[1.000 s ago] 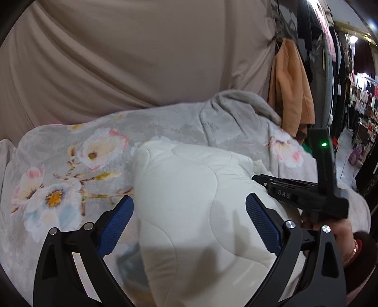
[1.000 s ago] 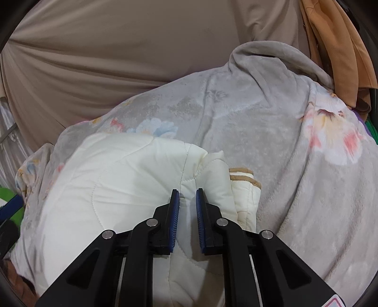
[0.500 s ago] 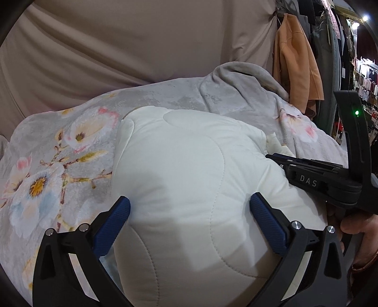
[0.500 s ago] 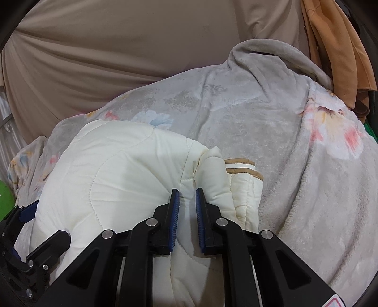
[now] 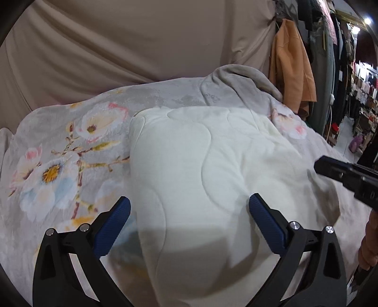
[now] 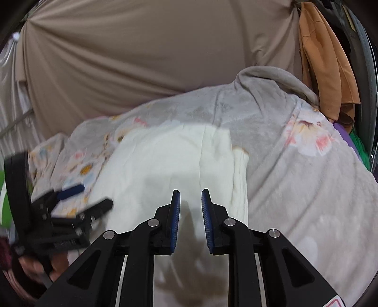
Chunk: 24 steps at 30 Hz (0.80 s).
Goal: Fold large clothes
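Matt quilted cream jacket (image 5: 212,170), plush floral blanket (image 5: 59,165)

Soft indoor light is falling from above, casting gripper shadows across the cream quilted garment (image 5: 212,179). Fisheye distortion is bending and darkening the corners. The right wrist view is smearing with motion blur; ceiling lamps (image 5: 367,21) are glaring.

The cream quilted jacket (image 5: 212,179) I'm folding lies in a puffy, rounded bundle on the bed, curved stitching uppermost. On its right side a tan-trimmed edge (image 6: 239,151), probably a cuff, peeks out, though it's blurred.
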Tool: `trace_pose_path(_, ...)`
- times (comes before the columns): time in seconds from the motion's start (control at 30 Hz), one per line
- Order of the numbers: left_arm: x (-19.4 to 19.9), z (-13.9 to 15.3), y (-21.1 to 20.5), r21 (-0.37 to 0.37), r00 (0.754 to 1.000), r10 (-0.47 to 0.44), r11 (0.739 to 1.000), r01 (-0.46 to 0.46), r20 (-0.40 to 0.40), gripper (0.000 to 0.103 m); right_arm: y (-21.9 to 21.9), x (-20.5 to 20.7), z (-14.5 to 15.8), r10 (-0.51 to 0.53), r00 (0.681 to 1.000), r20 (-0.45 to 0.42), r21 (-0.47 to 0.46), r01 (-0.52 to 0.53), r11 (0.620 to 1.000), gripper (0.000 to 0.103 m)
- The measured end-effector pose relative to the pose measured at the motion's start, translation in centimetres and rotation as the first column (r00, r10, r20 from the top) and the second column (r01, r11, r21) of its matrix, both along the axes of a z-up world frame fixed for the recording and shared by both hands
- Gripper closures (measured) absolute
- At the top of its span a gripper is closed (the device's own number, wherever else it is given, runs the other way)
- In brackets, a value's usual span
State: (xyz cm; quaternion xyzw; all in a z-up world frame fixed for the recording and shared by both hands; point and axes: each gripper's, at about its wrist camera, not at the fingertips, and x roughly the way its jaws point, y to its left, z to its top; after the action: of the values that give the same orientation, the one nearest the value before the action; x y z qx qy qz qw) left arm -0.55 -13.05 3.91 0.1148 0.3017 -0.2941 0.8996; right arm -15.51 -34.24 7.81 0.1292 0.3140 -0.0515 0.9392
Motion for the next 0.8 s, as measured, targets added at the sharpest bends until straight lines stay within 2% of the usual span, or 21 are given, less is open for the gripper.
trace_pose_path(0.07,-0.8,-1.0,0.6,0.019,1.000,-0.007,1.000,0.007,-0.017,0.005,0.2,-0.8,-1.6,-0.006,0.999,-0.048,-0.012,0.005,1.000,0.093)
trace_pose_path(0.17,-1.0,-2.4,0.9,0.004,0.997,-0.013,1.000,0.013,-0.070,0.005,-0.6,-1.2,-4.6,-0.014,0.996,-0.083,0.038,0.017,0.999,0.096)
trace_pose_path(0.3,0.1,-4.1,0.9,-0.039,0.987,-0.009,0.999,0.003,-0.157,0.005,-1.0,-0.9,-6.9,-0.021,0.998,-0.058,0.072,0.025,0.997,0.098)
trace_pose_path(0.43,0.2,-3.9,1.0,-0.040,0.984,0.001,0.999,-0.008,-0.177,0.005,-1.4,-0.9,-6.5,-0.020,0.998,-0.053,0.109,0.026,0.994,0.098)
trace_pose_path(0.5,0.0,-3.0,1.3,-0.044,0.984,0.003,0.999,-0.011,-0.177,0.005,-1.9,-1.4,-5.2,-0.021,0.999,-0.041,0.155,0.027,0.987,0.096)
trace_pose_path(0.6,-0.5,-1.0,1.9,-0.043,0.991,0.014,0.999,-0.020,-0.130,0.005,-2.8,-2.4,-2.1,-0.028,0.999,0.036,0.200,0.020,0.980,0.078)
trace_pose_path(0.63,-0.6,-0.2,2.1,-0.049,0.993,0.019,0.999,-0.025,-0.112,0.005,-3.1,-2.6,-1.2,-0.046,0.997,0.054,0.191,0.035,0.981,0.056)
trace_pose_path(0.67,-0.6,0.3,2.3,-0.053,0.994,0.019,0.998,-0.025,-0.105,0.005,-3.5,-2.7,-0.2,-0.073,0.995,0.073,0.172,0.060,0.983,0.039)
trace_pose_path(0.73,-0.4,1.4,2.7,-0.063,0.996,0.027,0.997,-0.032,-0.090,0.005,-4.1,-2.2,0.8,-0.106,0.992,0.074,0.135,0.095,0.986,0.037)
trace_pose_path(0.8,0.1,2.1,3.0,-0.068,0.996,0.043,0.996,-0.048,-0.080,0.005,-4.7,-1.2,0.9,-0.115,0.992,0.051,0.139,0.107,0.984,0.036)
